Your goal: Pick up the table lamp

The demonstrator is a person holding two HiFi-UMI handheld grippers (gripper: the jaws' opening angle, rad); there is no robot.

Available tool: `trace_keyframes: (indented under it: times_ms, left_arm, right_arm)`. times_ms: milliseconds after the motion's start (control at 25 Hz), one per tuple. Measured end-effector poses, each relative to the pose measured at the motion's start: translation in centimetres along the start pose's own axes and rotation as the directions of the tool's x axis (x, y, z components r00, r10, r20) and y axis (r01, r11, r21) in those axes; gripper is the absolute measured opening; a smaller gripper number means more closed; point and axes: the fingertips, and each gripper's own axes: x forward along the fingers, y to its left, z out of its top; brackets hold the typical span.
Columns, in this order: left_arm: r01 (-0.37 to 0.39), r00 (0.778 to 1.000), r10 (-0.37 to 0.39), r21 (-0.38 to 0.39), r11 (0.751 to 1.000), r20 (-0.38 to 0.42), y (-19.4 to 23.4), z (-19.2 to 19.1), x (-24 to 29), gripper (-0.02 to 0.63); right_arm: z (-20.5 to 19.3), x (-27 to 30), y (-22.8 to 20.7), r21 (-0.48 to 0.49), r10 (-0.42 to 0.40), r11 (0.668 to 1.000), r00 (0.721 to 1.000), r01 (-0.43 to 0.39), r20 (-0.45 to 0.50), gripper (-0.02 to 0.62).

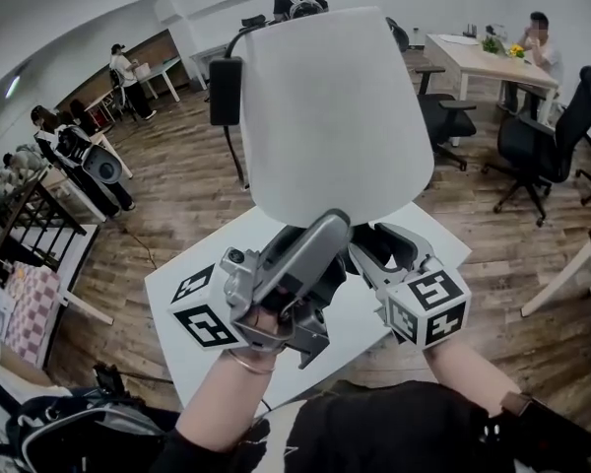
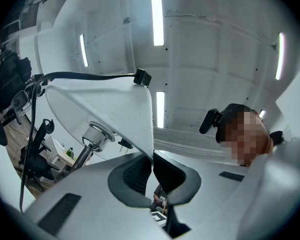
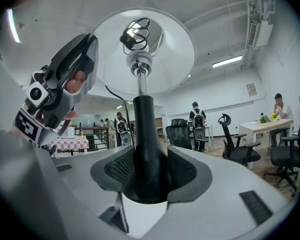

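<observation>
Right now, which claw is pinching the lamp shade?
The left claw: its jaws are shut on the white shade's lower edge, while the right claw holds the lamp's black stem.

No legible text, label or number anywhere.

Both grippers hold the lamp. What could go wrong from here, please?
1. The left gripper pinches only the thin rim of the lampshade; it may dent or slip free.
2. The right gripper clamps the black stem low, so the wide top could tip.
3. The black adapter hangs on its cord beside the lampshade and might swing or snag.
</observation>
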Motion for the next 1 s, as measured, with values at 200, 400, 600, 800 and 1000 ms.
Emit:
trace_keyframes:
  times_ms: [200,400,600,800,1000]
  left_arm:
    - [0.016,1.0,-0.016,-0.016,1.0,-0.026,-1.6,1.1,-1.7,0.018]
    - [0.039,0.998,-0.041,-0.035,0.999,-0.05,-3.3,1.9,-3.9,0.018]
    - [0.064,0.997,-0.066,-0.051,0.997,-0.047,-4.6,2.1,-5.7,0.02]
    - [0.08,0.995,-0.083,-0.057,0.995,-0.049,-5.6,2.4,-7.6,0.018]
    - [0.1,0.992,-0.104,-0.067,0.993,-0.064,-6.9,3.5,-10.8,0.018]
  right_arm:
    - [0.3,0.0,2.6,0.014,-0.033,0.999,0.999,0.033,0.01,0.215]
    - [0.2,0.1,5.3,0.029,-0.065,0.997,0.998,0.065,0.004,0.215]
    - [-0.5,-0.4,7.1,0.025,-0.094,0.995,0.996,0.094,0.007,0.216]
    - [-1.2,-0.5,9.1,0.031,-0.11,0.994,0.994,0.109,0.013,0.215]
    - [-1.9,0.3,12.3,0.039,-0.132,0.991,0.991,0.132,0.021,0.216]
